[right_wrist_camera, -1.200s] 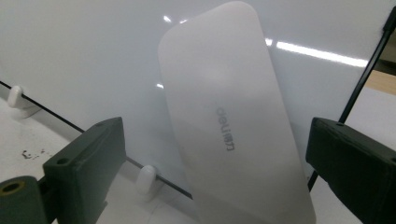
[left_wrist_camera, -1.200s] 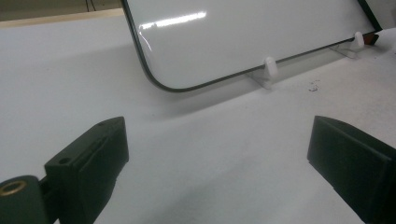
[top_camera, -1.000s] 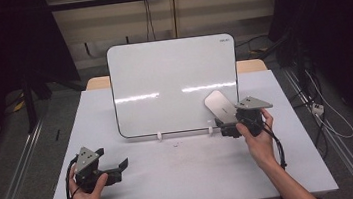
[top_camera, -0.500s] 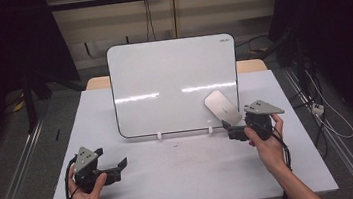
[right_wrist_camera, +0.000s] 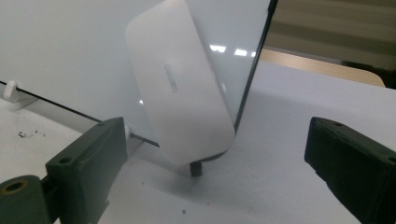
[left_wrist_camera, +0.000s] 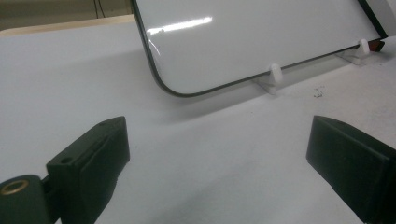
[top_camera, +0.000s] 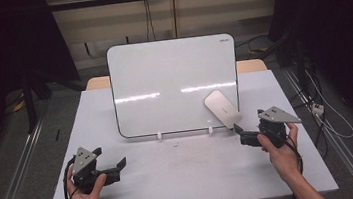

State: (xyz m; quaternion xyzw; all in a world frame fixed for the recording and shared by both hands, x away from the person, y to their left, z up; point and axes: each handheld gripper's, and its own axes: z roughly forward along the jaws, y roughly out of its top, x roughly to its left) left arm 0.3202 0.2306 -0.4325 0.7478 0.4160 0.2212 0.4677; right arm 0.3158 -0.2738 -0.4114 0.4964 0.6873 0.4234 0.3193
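Where the high view looks down on the white rectangular table (top_camera: 183, 179), a glossy white whiteboard with rounded corners and a thin dark frame (top_camera: 173, 85) stands upright on small white clip feet at the far middle. A flat white oblong eraser (top_camera: 222, 108) sticks on the board's lower right part, tilted. The right gripper (top_camera: 241, 131) is near the board's lower right corner, just beside the eraser's lower end, and its jaws stand apart with nothing between them. The left gripper (top_camera: 111, 160) is held low over the near left part of the table, well apart from the board, and its jaws are also released.

In the left gripper view, the two black jaws stand wide apart over the bare table (left_wrist_camera: 201, 154). The whiteboard's (left_wrist_camera: 252, 37) lower left corner and two white feet are farther away.

In the right gripper view, the eraser (right_wrist_camera: 180, 100) lies against the board (right_wrist_camera: 70, 51) close to its dark right edge. It is above and between the open jaws, and no pad touches it.
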